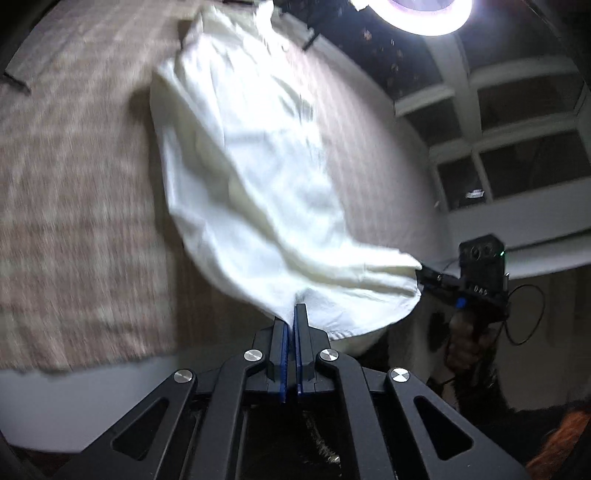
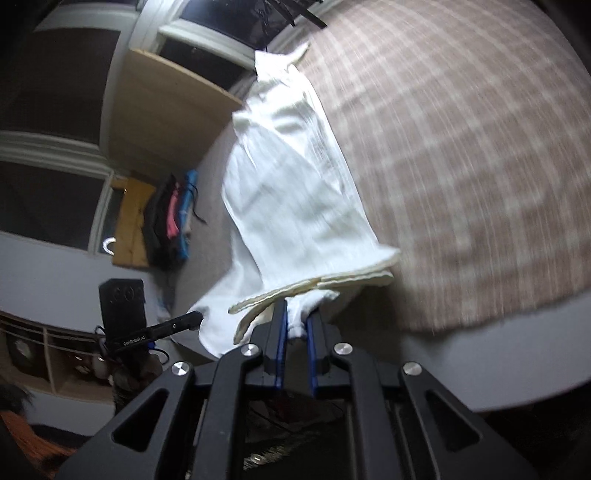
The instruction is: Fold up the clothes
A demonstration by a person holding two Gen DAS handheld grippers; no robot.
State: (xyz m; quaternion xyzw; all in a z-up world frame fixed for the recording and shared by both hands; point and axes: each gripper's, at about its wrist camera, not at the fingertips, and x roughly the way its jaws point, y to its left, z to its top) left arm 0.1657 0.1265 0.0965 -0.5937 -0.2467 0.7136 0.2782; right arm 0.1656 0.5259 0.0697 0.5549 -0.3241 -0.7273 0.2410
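Holding a white, soft, crumpled cloth garment (image 1: 251, 177) up off a bed covered by a beige-and-pink checked bedspread (image 1: 74, 206), its far end trailing toward the bed's far edge and its near hem lifted between the two grippers. Pinching the near hem with the left gripper (image 1: 294, 317), its black fingers (image 1: 302, 321) with blue pads pressed almost together on a thin fold of the fabric. Clamping a thicker bunch of the same hem with the right gripper (image 2: 297, 325), its fingers (image 2: 277, 325) standing a little apart with the gathered cloth filling the gap between them. Showing, in the left wrist view, the right gripper (image 1: 428, 275) at the garment's right corner, gripped by a hand (image 1: 465, 339). Showing, in the right wrist view, the left gripper (image 2: 195, 317) touching the garment's lower left edge, with a hand (image 2: 133, 373) below it. Blurring the bedspread in both views. Shining brightly at the top of the left view, a round white ring lamp (image 1: 424, 14). Lying beside the bed in the right view, a dark bundle with pink and blue parts (image 2: 173, 218) on the grey floor (image 2: 207, 192), near a light wooden board (image 2: 166, 110).
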